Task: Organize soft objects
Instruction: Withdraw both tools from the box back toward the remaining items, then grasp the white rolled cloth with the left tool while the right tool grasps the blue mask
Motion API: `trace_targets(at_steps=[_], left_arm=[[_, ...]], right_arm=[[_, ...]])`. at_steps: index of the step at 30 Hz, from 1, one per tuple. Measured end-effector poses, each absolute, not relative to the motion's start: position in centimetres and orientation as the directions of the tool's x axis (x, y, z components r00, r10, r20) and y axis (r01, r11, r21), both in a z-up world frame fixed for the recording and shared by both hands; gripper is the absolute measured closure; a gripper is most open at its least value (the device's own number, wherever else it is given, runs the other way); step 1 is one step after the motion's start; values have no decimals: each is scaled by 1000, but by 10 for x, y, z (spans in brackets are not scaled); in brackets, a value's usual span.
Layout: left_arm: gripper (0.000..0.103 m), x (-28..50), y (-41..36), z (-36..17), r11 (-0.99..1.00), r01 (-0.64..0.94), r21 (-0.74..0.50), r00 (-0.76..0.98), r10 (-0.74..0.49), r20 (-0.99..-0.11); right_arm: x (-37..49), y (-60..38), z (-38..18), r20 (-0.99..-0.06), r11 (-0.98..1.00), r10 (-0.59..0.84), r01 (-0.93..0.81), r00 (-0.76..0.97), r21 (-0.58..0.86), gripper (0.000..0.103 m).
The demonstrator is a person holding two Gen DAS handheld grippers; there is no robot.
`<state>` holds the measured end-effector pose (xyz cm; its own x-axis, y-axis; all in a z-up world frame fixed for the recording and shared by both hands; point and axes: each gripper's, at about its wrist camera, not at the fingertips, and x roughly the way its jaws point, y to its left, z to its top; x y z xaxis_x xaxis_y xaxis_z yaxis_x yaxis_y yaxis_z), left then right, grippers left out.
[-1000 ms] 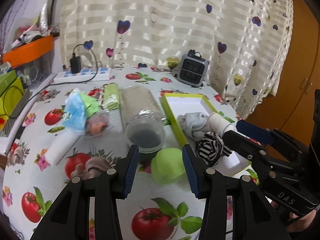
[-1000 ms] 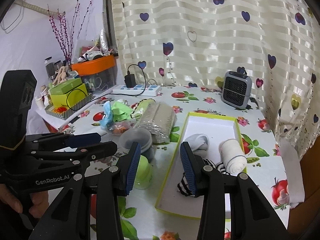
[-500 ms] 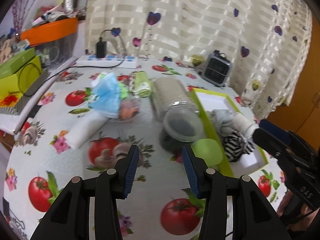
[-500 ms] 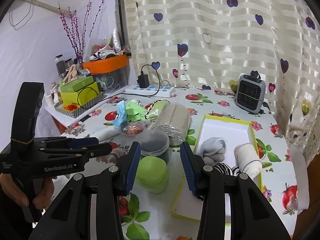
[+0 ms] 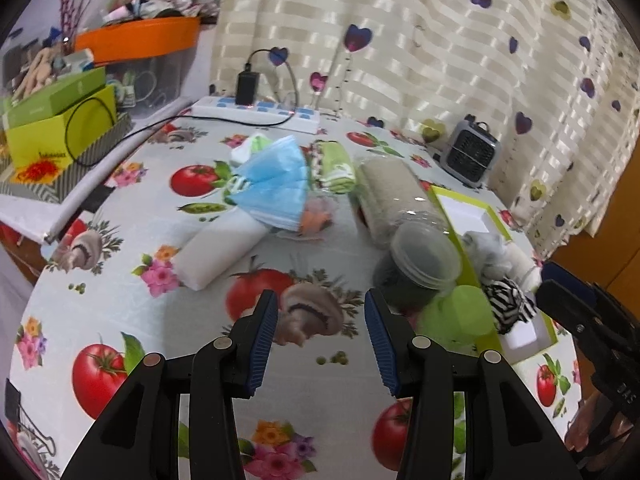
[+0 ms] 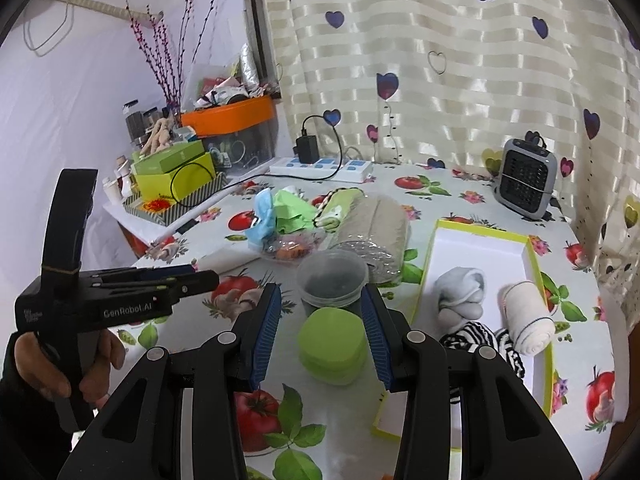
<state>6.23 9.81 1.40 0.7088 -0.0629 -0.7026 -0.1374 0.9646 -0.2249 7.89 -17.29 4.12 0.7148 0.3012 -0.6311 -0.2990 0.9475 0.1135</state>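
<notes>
My left gripper [image 5: 320,320] is open and empty above a mushroom print on the tablecloth. Ahead of it to the left lies a white cloth roll [image 5: 222,250] under a blue face mask [image 5: 276,184]. My right gripper [image 6: 318,320] is open too, with a green rounded pad [image 6: 332,348] lying on the table in line with its jaws, untouched. The yellow-rimmed white tray [image 6: 480,232] holds a grey sock [image 6: 460,292], a white rolled sock [image 6: 528,320] and a striped sock [image 6: 480,336]. A hand [image 6: 40,364] holds the left gripper [image 6: 200,276] at the left.
A clear jar [image 6: 332,280] stands just behind the green pad. A beige roll in plastic [image 6: 380,224] and a green towel roll [image 5: 334,168] lie behind it. A power strip [image 6: 320,168], a small grey heater [image 6: 524,180] and stacked boxes [image 5: 60,120] line the back and left.
The left gripper has swung left, so the green pad, jar and tray slid to the right of its view. The right gripper has edged closer to the green pad. Both stayed open.
</notes>
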Motion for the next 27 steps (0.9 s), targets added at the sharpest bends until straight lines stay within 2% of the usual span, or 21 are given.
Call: trace_targets(at_steps=[12, 27], left_arm=[[59, 93, 147, 9, 961, -223, -165, 697, 38, -716], [59, 147, 170, -31, 986, -145, -86, 628, 25, -777]], right_arm=[[97, -152, 37, -643, 930, 338, -349, 687, 116, 60], [139, -129, 25, -677, 910, 371, -394, 635, 129, 60]])
